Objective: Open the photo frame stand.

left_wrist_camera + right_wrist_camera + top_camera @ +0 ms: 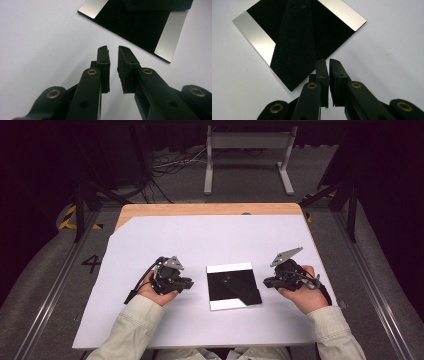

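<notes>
A square black plate (233, 286) with a bright strip along its far and near edges lies flat on the white sheet, midway between my grippers. On it rests a matte black wedge-shaped piece (297, 45) with two small holes near its far end. My left gripper (189, 283) sits just left of the plate and points at it, resting on the sheet. Its jaws (112, 48) stand almost together with only a narrow slit, and nothing is between them. My right gripper (266, 281) lies just right of the plate; its jaws (327, 61) are shut on nothing, close to the plate's corner.
The white sheet (200, 240) covers most of the wooden table (210, 209), whose far edge shows bare wood. Beyond the table stand a white metal frame (247, 150) and loose cables (170, 165) on the floor. Dark stands flank both sides.
</notes>
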Tool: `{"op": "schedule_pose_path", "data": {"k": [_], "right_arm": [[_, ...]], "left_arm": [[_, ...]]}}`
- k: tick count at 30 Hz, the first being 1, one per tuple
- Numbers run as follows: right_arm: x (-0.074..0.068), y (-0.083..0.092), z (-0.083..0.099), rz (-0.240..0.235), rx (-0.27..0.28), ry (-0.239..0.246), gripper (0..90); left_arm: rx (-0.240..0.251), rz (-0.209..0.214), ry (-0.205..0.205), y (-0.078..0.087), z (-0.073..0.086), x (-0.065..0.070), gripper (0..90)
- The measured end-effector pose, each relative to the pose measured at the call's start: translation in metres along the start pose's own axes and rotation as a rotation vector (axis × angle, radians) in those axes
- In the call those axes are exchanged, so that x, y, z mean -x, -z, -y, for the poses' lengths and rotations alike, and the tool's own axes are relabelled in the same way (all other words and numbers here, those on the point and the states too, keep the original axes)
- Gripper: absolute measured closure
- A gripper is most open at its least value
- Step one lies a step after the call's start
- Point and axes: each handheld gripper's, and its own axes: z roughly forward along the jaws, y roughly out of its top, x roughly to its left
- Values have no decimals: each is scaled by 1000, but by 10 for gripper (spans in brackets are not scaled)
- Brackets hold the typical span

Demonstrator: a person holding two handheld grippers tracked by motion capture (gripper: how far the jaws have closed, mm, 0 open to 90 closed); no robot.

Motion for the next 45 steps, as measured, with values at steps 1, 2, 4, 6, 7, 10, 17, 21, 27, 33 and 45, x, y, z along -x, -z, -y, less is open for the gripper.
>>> {"op": "schedule_pose_path", "data": {"k": [1,2,4,6,7,10,17,21,27,33,45], "right_arm": [[0,0,0,0,0,0,852],[-1,0,0,-4,-8,4,850],[-2,0,0,-12,-26,13,844],[-3,0,1,-23,-46,15,832],[-3,-1,1,-28,-51,16,829],[-3,-3,2,-41,-81,17,825],[-7,-9,3,-64,-127,35,817],[-9,-12,3,-70,-147,40,817],[-12,-15,4,-82,-179,56,817],[-15,-18,5,-95,-214,76,816],[-19,-24,6,-115,-272,110,815]], "left_arm": [[1,0,0,0,0,0,802],[2,1,1,0,0,0,801],[2,0,1,1,0,0,801],[3,4,2,1,0,0,802],[2,4,1,0,0,0,802],[-1,3,1,0,0,0,800],[-1,7,4,0,0,-1,800],[-2,9,6,-1,0,-1,800],[-4,13,9,-1,0,-1,800],[-3,12,7,-1,0,-1,800],[-5,14,8,-1,0,-1,800]]}}
